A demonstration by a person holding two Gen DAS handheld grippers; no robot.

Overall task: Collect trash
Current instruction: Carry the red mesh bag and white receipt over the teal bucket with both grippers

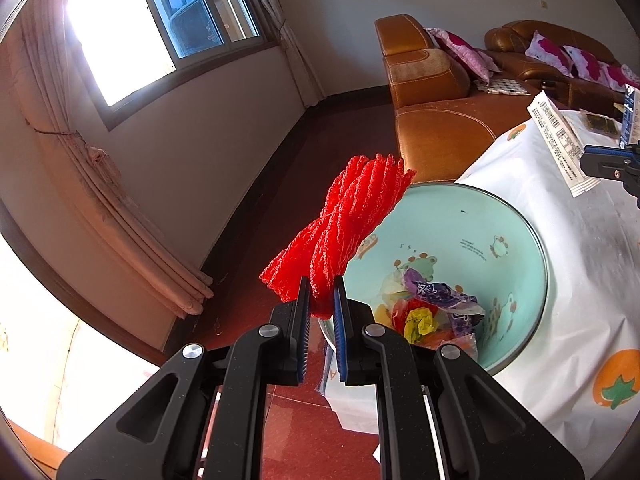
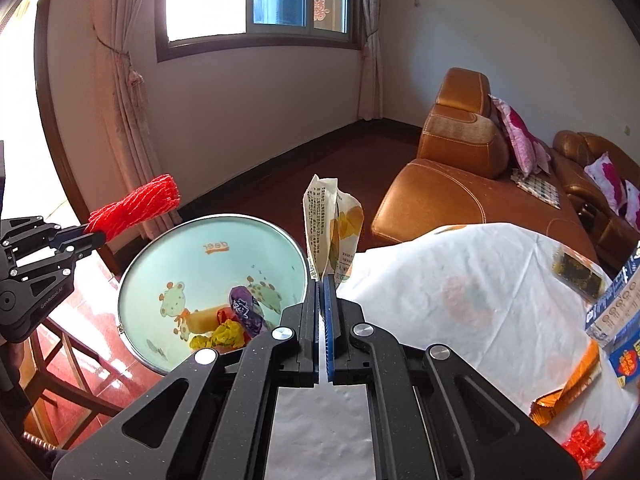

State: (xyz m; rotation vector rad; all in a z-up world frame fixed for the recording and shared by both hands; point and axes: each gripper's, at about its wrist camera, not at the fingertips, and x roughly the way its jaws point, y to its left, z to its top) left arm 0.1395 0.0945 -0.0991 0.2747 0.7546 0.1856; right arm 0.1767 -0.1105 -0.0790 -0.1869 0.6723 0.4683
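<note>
My left gripper (image 1: 322, 296) is shut on a red foam net sleeve (image 1: 348, 216), which sticks up over the left rim of the pale green trash bin (image 1: 516, 216). The same left gripper (image 2: 98, 236) and red sleeve (image 2: 136, 204) show at the left of the right wrist view, beside the bin (image 2: 160, 264). My right gripper (image 2: 322, 292) is shut on a white printed wrapper (image 2: 330, 228), held upright next to the bin's right rim. In the left wrist view that wrapper (image 1: 560, 140) and right gripper (image 1: 600, 162) sit at the far right. Crumpled wrappers (image 1: 432, 312) lie inside the bin.
A white cloth with orange fruit prints (image 2: 460, 288) covers the table. On it lie an orange wrapper (image 2: 568, 392), a red scrap (image 2: 584, 444), a blue box (image 2: 616, 308) and a dark packet (image 2: 576, 272). Brown leather sofas (image 2: 460, 184) stand behind. A wooden chair (image 2: 68, 364) is below the bin.
</note>
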